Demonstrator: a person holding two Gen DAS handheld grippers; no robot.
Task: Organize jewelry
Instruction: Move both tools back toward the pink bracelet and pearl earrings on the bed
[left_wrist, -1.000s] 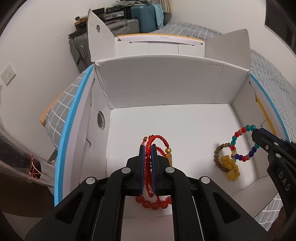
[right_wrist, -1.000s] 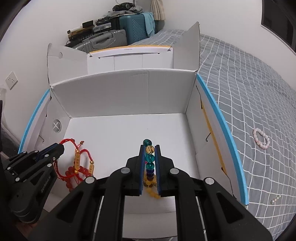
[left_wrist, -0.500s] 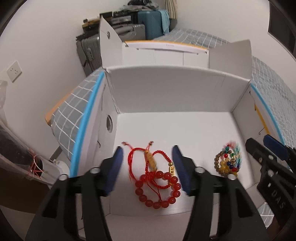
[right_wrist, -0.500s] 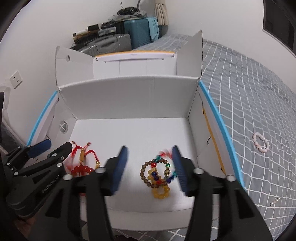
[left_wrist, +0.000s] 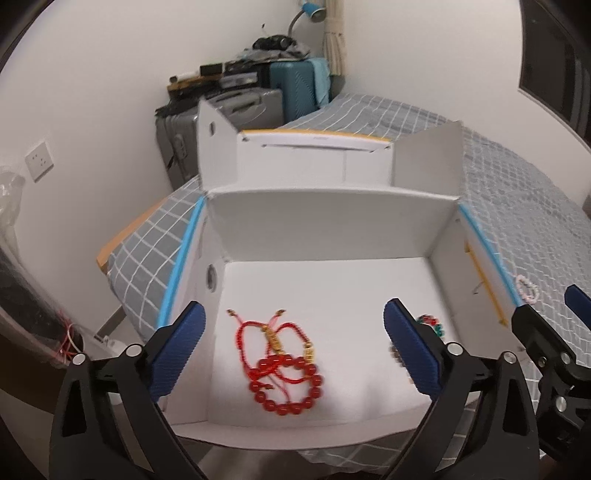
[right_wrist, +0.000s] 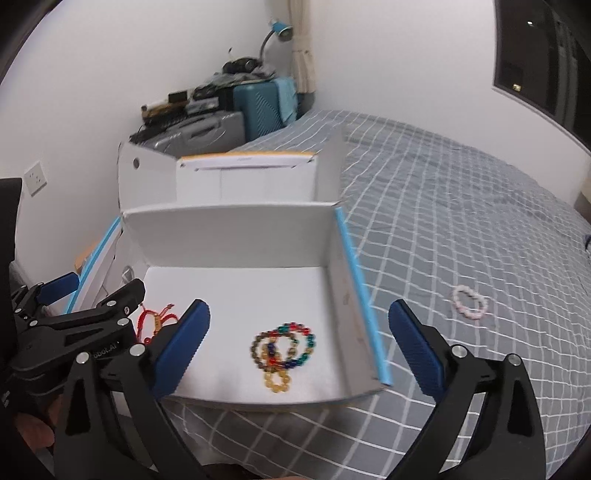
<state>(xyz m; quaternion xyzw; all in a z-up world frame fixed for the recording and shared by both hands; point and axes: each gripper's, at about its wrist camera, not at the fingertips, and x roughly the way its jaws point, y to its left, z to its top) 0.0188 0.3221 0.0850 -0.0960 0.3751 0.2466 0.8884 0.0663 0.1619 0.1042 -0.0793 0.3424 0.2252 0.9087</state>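
Note:
A white cardboard box (left_wrist: 332, 210) with blue edges lies open on the bed. Red bead and cord bracelets (left_wrist: 282, 365) lie on its floor at the left, partly visible in the right wrist view (right_wrist: 157, 317). A pile of multicoloured, brown and yellow bead bracelets (right_wrist: 282, 350) lies at the right, mostly hidden behind a finger in the left wrist view (left_wrist: 430, 323). My left gripper (left_wrist: 291, 350) is open and empty above the red bracelets. My right gripper (right_wrist: 299, 343) is open and empty above the coloured pile. A pink bead bracelet (right_wrist: 470, 307) lies on the bedspread to the right of the box.
The grey checked bedspread (right_wrist: 461, 229) stretches right of the box. The box lid (left_wrist: 314, 158) stands open at the back. Suitcases and clutter (right_wrist: 221, 114) stand against the far wall. The bed edge drops off to the left of the box (left_wrist: 122, 254).
Both grippers opened and let go of their bracelets, which now lie on the box floor. Both grippers have pulled back and up from the box.

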